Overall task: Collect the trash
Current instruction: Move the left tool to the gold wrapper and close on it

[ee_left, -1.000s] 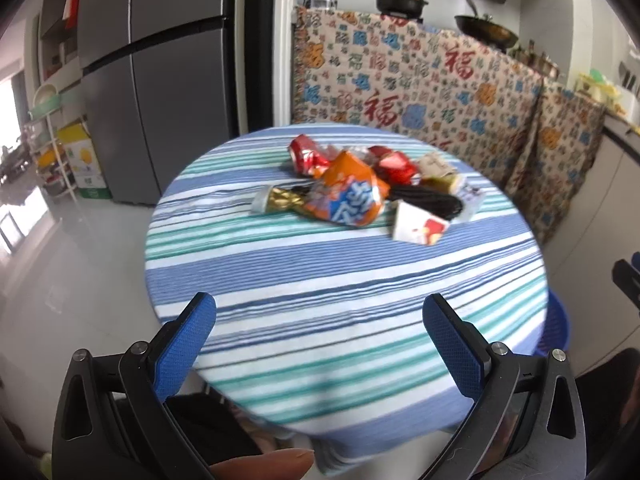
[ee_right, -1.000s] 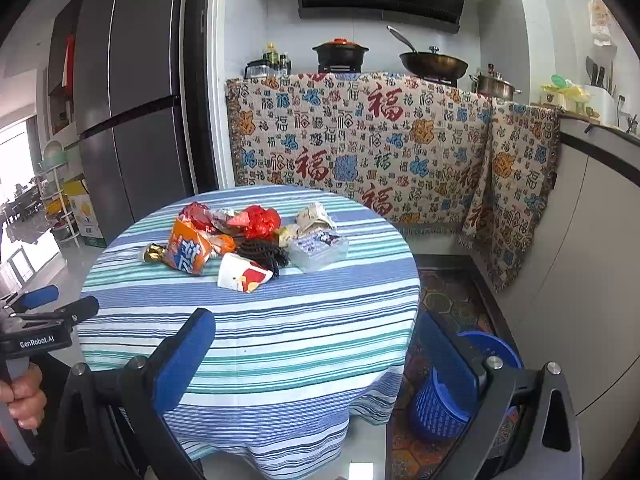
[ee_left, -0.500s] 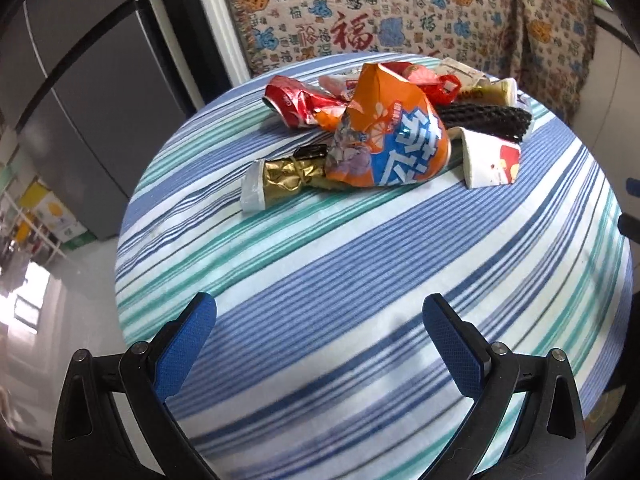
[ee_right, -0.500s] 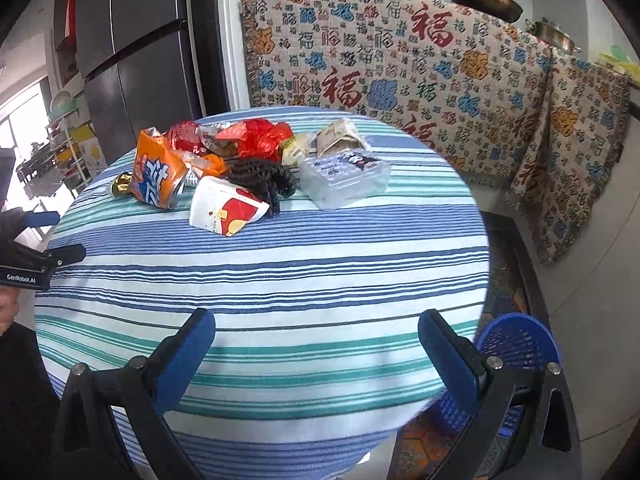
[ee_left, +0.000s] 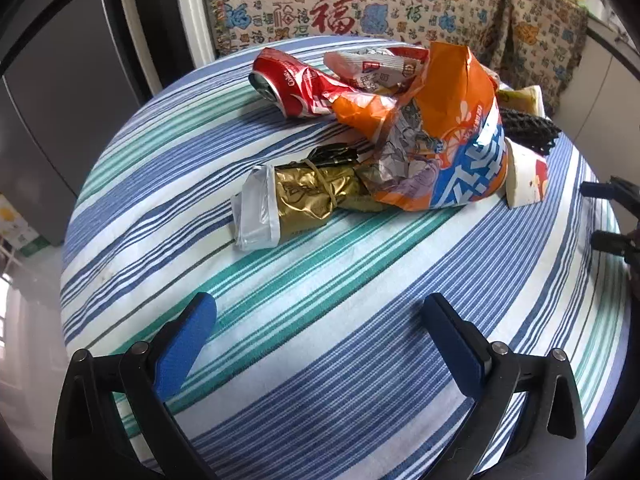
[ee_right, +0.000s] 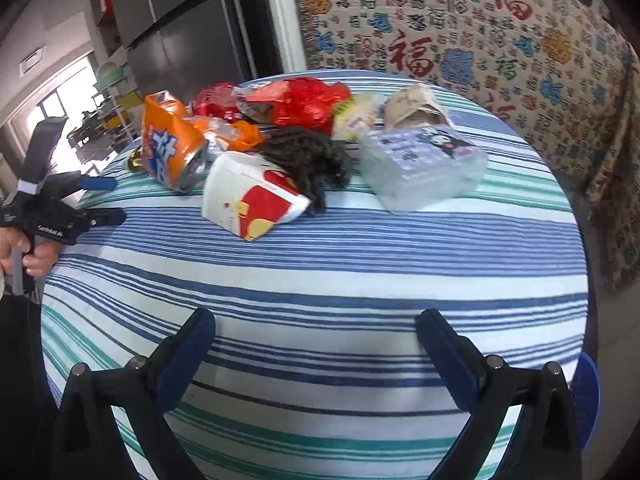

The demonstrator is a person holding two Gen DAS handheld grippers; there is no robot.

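Left claw (ee_left: 320, 310) wide, empty | right claw (ee_right: 316, 322) wide, empty | striped tablecloth (ee_right: 360, 264) | patterned drape (ee_right: 460, 28) behind

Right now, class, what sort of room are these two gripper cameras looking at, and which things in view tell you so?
Most likely a home kitchen or dining corner: a tall grey fridge stands behind a round table with a striped cloth, and a patterned cloth hangs behind it. Snack litter such as a crushed cola can lies on the table.
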